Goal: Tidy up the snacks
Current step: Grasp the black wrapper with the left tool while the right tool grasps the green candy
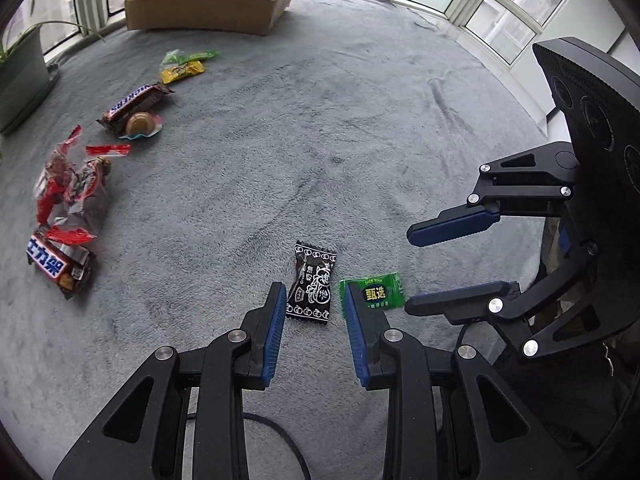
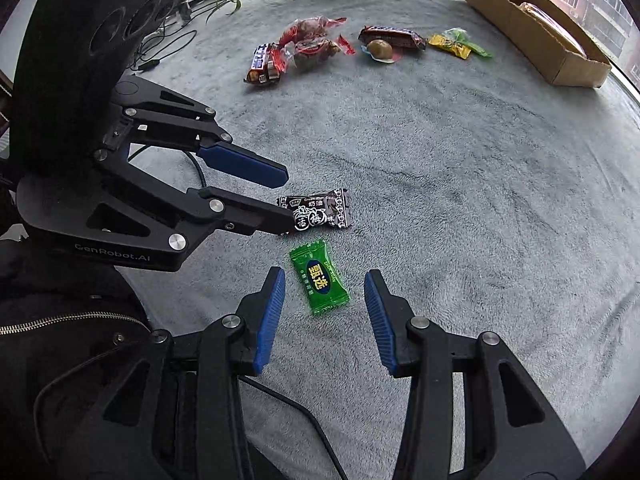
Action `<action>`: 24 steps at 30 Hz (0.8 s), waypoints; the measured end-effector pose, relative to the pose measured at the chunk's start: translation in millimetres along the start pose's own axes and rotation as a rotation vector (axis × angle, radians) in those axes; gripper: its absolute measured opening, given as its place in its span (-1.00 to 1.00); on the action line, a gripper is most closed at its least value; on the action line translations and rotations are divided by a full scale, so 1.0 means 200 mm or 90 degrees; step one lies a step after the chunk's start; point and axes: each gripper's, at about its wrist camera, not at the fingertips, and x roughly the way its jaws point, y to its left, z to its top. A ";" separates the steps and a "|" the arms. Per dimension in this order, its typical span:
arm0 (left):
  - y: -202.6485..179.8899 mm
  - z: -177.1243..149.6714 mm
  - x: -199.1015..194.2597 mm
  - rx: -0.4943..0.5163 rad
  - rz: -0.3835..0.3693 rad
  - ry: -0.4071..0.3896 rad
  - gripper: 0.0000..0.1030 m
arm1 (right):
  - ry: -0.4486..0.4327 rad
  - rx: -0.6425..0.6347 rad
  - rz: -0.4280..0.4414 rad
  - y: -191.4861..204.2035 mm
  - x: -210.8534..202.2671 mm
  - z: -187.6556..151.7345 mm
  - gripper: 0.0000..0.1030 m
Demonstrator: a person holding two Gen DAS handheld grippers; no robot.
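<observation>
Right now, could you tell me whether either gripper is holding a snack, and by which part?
Nothing is held. The left gripper stands open over the black candy, and the right gripper open over the green candy; both lie flat on the grey blanket.

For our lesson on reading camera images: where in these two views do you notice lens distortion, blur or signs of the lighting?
Left wrist view: fisheye bends the window frames and darkens the corners; the red wrapped snacks near the edge look slightly smeared; soft daylight, only faint shadows.
Right wrist view: same curving, seen on the cardboard box; the green candy in the centre is sharp, its print readable.
</observation>
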 end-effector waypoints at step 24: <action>0.00 0.00 0.10 0.019 0.045 0.021 -0.46 | 0.044 -0.075 -0.048 0.11 0.18 0.03 -0.24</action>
